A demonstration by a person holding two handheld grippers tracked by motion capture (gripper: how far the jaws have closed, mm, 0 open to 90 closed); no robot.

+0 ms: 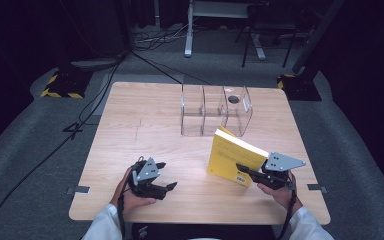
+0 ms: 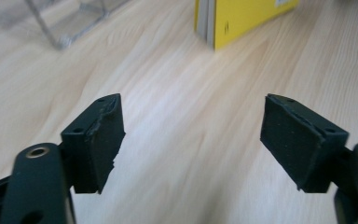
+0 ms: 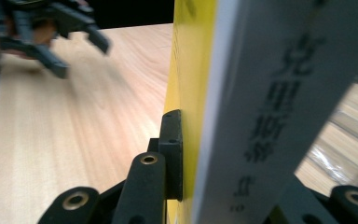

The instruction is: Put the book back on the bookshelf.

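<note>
Yellow book in right claw

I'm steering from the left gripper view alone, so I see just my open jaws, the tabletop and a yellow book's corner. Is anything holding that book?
Observer: Yes, the right gripper is shut on the yellow book, one pad against its cover.
Operator: Is the book lying flat?
Observer: No, in the high view it stands tilted, held up off the table.
Operator: What lies beyond it?
Observer: A clear organizer with compartments, farther back on the table.
</note>
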